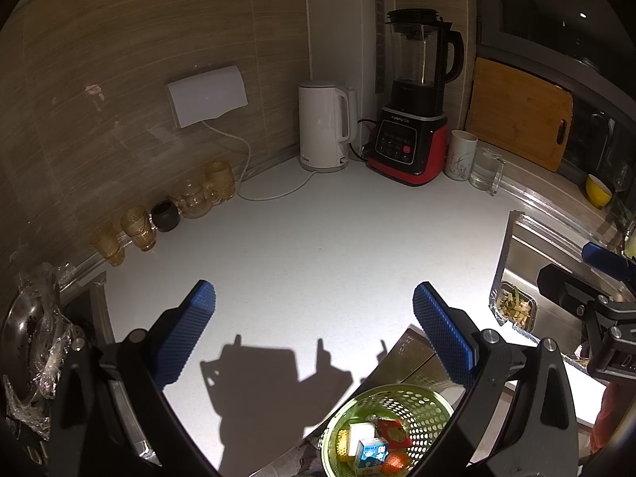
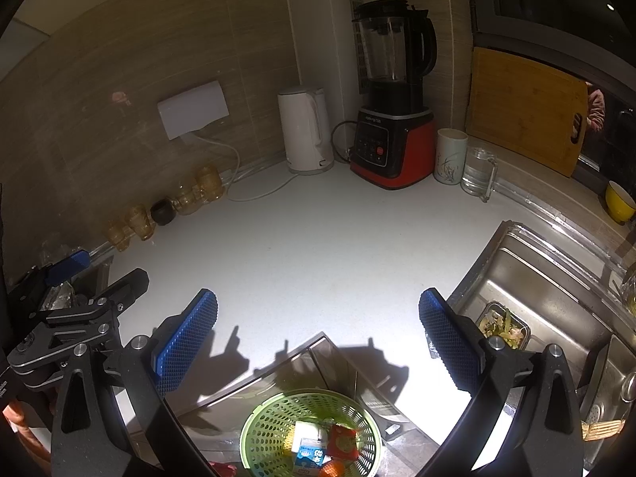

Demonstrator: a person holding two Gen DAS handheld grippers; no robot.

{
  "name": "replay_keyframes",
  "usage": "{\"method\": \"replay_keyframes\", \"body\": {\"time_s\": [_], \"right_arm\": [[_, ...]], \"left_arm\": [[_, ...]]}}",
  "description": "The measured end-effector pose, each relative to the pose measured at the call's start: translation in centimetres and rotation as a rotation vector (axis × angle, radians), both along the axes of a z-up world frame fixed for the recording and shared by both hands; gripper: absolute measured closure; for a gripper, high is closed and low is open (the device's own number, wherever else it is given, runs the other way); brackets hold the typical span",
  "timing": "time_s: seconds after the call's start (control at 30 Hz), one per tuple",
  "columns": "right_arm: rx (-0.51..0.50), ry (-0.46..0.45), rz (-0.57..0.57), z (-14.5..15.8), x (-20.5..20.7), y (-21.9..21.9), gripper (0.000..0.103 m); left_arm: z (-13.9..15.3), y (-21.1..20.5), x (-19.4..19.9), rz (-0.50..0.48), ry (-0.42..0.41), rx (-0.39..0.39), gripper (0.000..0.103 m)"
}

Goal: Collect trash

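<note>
White countertop [image 1: 318,246]; both grippers [image 1: 314,334] [image 2: 318,338] gape empty; only right view shows sink [image 2: 556,290] fully.

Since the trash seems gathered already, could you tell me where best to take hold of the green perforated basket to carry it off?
Grip the green basket by its rolled top rim, coming straight down from above. It stands upright and open on the floor below the counter edge, so the rim is the thin, exposed part; one finger inside, one outside. The near-left arc looks free of the cartons inside. Both grippers are open.
</note>
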State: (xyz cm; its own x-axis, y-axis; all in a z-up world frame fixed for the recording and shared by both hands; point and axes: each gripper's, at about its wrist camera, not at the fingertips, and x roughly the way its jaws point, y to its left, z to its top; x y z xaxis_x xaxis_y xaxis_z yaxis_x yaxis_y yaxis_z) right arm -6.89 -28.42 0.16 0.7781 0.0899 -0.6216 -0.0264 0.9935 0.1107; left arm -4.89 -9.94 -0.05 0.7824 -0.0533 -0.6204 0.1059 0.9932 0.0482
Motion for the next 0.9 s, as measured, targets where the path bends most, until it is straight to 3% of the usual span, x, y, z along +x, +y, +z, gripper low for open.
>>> {"method": "replay_keyframes", "body": {"time_s": [0.9], "right_arm": [[0.002, -0.002, -0.015, 0.00, -0.26, -0.20, 0.002]], "left_arm": [[0.51, -0.83, 0.46, -0.052, -0.008, 0.014, 0.008]]}}
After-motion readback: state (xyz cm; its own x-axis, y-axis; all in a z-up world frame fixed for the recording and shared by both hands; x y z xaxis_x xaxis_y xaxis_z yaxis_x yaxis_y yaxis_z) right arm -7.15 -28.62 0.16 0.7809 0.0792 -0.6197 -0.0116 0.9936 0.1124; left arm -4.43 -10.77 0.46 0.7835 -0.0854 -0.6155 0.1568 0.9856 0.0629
